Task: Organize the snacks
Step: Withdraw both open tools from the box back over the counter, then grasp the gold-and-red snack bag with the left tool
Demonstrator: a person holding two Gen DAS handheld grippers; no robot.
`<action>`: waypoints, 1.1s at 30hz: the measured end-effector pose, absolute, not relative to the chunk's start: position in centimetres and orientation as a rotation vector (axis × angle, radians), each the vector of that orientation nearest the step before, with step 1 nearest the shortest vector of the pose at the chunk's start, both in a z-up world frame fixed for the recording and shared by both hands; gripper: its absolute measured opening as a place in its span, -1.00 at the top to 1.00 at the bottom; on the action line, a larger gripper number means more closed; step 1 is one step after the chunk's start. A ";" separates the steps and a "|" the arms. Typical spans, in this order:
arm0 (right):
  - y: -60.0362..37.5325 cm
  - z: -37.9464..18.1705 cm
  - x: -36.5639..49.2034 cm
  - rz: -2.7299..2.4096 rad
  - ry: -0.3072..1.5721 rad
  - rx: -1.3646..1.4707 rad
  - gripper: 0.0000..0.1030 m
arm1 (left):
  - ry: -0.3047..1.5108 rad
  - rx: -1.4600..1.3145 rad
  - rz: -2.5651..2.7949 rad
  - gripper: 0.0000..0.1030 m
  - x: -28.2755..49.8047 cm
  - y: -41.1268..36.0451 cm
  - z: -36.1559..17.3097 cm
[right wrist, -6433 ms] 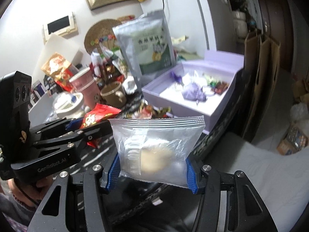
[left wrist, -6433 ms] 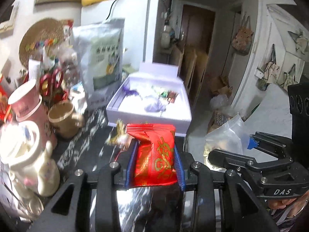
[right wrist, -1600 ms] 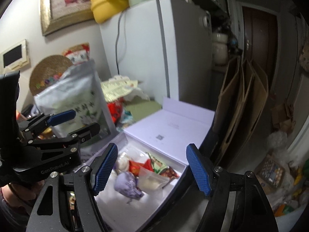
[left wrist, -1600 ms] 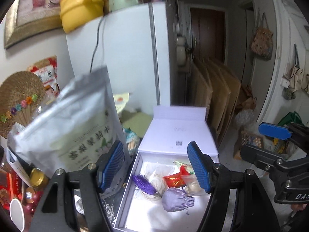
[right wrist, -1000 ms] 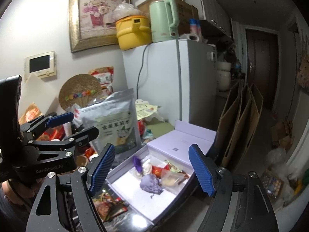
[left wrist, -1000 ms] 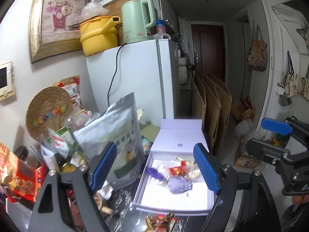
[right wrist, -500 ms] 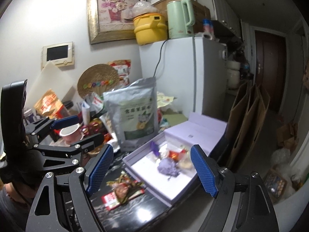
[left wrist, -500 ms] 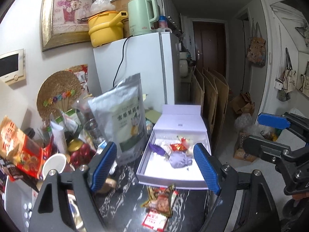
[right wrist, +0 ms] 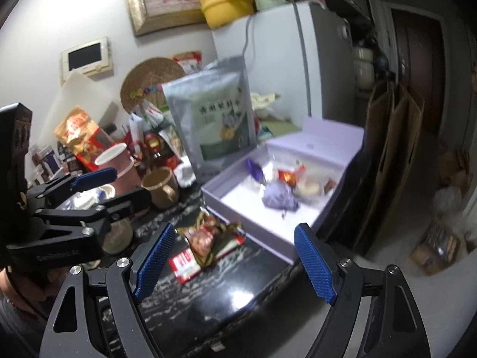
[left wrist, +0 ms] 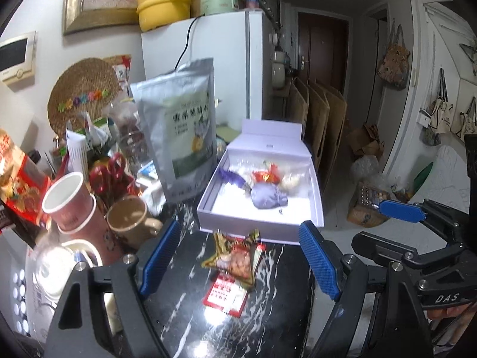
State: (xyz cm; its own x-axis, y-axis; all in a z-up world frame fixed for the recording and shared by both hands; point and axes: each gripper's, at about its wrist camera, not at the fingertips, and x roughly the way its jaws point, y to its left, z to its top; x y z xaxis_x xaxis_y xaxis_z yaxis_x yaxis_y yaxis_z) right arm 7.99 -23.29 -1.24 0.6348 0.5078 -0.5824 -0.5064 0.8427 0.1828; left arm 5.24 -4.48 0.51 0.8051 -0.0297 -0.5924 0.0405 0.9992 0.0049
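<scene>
Black marble tabletop (left wrist: 184, 325) fills the lower left wrist view, where the left tongs (left wrist: 235, 264) stand wide open and empty, blue pads apart. Between the pads lie two snack packets (left wrist: 235, 262), touching the near wall of the lilac box (left wrist: 256, 226) at 12 o'clock. Inside the box sit a purple pouch (left wrist: 268, 198) and a red packet (left wrist: 265, 176). A silver bag (left wrist: 182, 131) stands upright at 10 o'clock, just beside the box. In the right wrist view the right tongs (right wrist: 235, 262) also gape empty; the packets (right wrist: 208, 241) lie at 11 o'clock, the box (right wrist: 253, 229) at 1 o'clock, the left tongs (right wrist: 98, 191) at 9 o'clock.
</scene>
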 end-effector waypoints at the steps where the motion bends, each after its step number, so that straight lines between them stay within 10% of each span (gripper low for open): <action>1: -23.3 -1.8 8.0 0.576 0.677 0.007 -0.61 | 0.643 0.015 -0.039 -0.59 5.2 -4.4 0.0; 33: -21.2 -12.7 12.1 0.614 0.922 0.007 -0.61 | 0.917 -0.083 -0.093 -0.59 14.1 -1.9 -12.4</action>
State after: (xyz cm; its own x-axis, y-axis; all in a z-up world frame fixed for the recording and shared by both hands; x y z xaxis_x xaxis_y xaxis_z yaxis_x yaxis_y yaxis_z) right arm 12.07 -21.16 -12.68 0.4466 0.4986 -0.7430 -0.4925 0.8302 0.2611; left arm 14.14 -1.94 -12.45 0.6046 -0.1154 -0.7882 0.0443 0.9928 -0.1114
